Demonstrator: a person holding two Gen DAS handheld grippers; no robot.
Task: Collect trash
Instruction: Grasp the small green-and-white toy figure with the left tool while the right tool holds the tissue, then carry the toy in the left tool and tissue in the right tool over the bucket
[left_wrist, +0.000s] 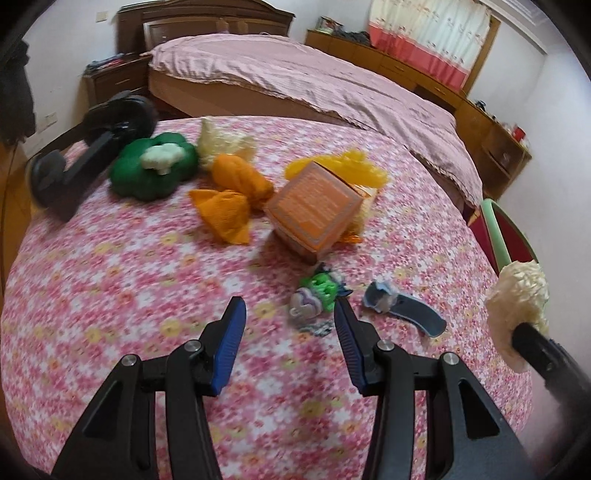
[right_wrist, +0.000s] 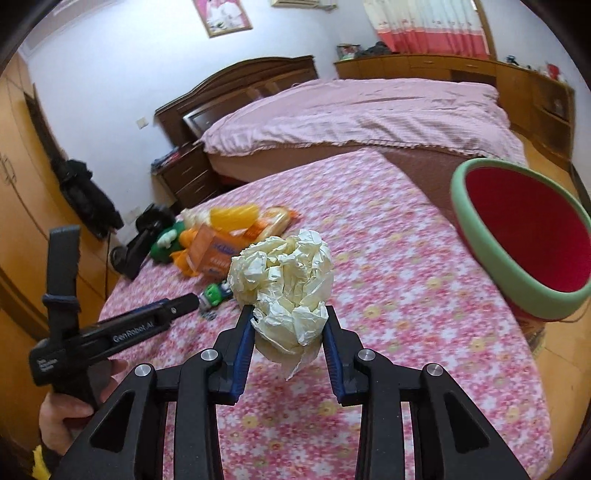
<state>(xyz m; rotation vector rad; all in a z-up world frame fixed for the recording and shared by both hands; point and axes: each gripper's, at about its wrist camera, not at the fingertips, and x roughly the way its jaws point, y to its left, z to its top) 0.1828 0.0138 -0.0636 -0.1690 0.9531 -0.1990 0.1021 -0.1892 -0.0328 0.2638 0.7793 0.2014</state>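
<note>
A crumpled, matt cream paper ball (right_wrist: 282, 291) is pinched between ribbed blue pads (right_wrist: 243, 354) on the matt black plastic right gripper (right_wrist: 288, 332). Beyond it, a floral printed cloth (right_wrist: 406, 295) is spread. To its right, a bin (right_wrist: 480, 251) with a smooth pale-green rim is seen. Ahead, a matt orange cardboard box (left_wrist: 314, 206) is seen.

A broad stretch of the floral tablecloth (left_wrist: 129, 288) is left bare on the near left side. Toward the far end the way is crowded — a green foam piece (left_wrist: 153, 166), orange paper wads (left_wrist: 229, 199) and an orange carton (left_wrist: 314, 208) lie close together. Small scraps (left_wrist: 314, 299) are found mid-table. At the right edge, the red bin (right_wrist: 524, 236) stands open — nothing is seen over its mouth.
</note>
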